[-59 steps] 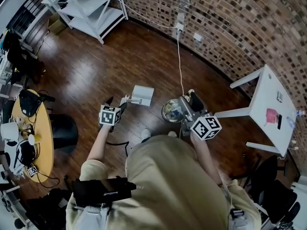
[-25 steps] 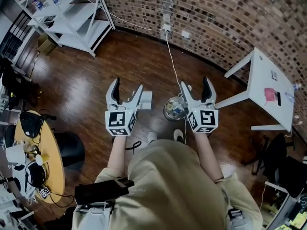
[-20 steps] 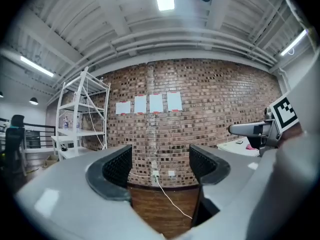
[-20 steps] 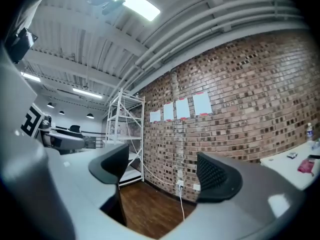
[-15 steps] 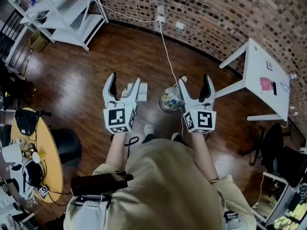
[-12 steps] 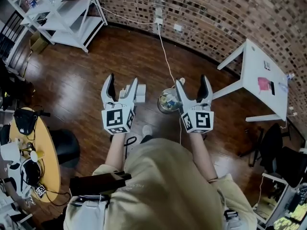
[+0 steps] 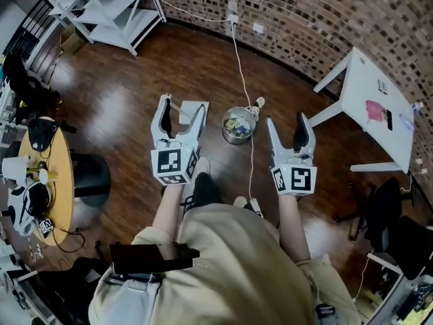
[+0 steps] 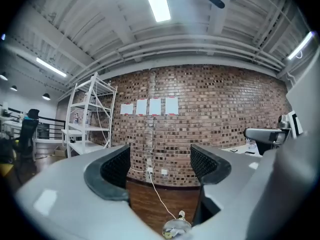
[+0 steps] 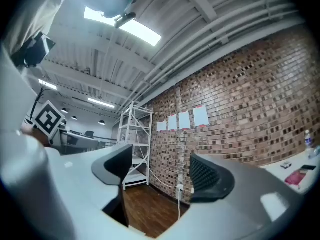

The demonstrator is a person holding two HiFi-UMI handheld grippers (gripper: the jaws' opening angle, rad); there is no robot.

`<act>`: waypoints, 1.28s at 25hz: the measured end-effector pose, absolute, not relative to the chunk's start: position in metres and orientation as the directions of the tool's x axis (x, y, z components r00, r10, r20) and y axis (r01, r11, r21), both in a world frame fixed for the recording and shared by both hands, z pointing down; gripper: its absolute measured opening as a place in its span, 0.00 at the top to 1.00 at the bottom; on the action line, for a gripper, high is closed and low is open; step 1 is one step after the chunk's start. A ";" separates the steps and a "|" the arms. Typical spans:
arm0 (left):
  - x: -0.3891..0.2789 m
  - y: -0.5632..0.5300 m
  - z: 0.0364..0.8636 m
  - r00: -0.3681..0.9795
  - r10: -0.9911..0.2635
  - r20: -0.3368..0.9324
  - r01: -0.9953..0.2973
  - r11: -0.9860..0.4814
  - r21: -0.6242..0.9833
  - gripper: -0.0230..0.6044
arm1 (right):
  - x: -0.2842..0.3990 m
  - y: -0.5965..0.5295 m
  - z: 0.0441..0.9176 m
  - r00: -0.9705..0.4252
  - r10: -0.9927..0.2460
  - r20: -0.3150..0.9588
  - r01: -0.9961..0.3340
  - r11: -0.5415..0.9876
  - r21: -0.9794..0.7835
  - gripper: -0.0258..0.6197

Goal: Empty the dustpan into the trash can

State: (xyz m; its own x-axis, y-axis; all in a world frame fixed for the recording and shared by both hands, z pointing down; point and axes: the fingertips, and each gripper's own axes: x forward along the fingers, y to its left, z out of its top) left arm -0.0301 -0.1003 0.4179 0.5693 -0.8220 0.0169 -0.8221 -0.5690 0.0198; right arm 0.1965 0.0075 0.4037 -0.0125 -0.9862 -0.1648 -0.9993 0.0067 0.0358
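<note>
The dark wooden floor (image 7: 128, 80) fills most of the head view, with a brick wall (image 7: 325, 12) curving along its far edge. A white table (image 7: 379, 110) stands at the right and a white shelf unit (image 7: 111, 5) in the far left corner.

The person holds both grippers out level, well above the floor. The left gripper (image 7: 181, 107) has its jaws spread wide, and they have just been opening a touch further; its own view shows only wall and floor between them. The right gripper (image 7: 287, 122) also has its jaws apart with nothing between them, though they have just been closing.

The round metal trash can (image 7: 238, 125) sits on the floor between the two grippers, coloured scraps inside. Just to its left lies a flat white piece, apparently the dustpan (image 7: 191, 108), partly hidden behind the left gripper. No gripper touches it.
</note>
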 end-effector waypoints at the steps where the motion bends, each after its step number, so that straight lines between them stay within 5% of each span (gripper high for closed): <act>1: -0.028 -0.086 0.419 0.563 -0.826 0.025 -0.826 -0.563 0.009 0.40 | 0.203 0.019 0.405 -0.007 -0.987 -0.163 -0.999 -0.001 0.046 0.40; 9: -0.031 -0.018 0.399 0.512 -0.859 0.018 -0.859 -0.512 -0.019 0.40 | 0.213 0.069 0.400 0.000 -0.989 -0.149 -0.999 0.004 -0.032 0.19; 32: -0.079 -0.009 0.382 0.528 -0.849 -0.021 -0.849 -0.528 -0.017 0.42 | 0.125 0.054 0.375 -0.034 -0.988 -0.153 -0.999 0.033 0.006 0.19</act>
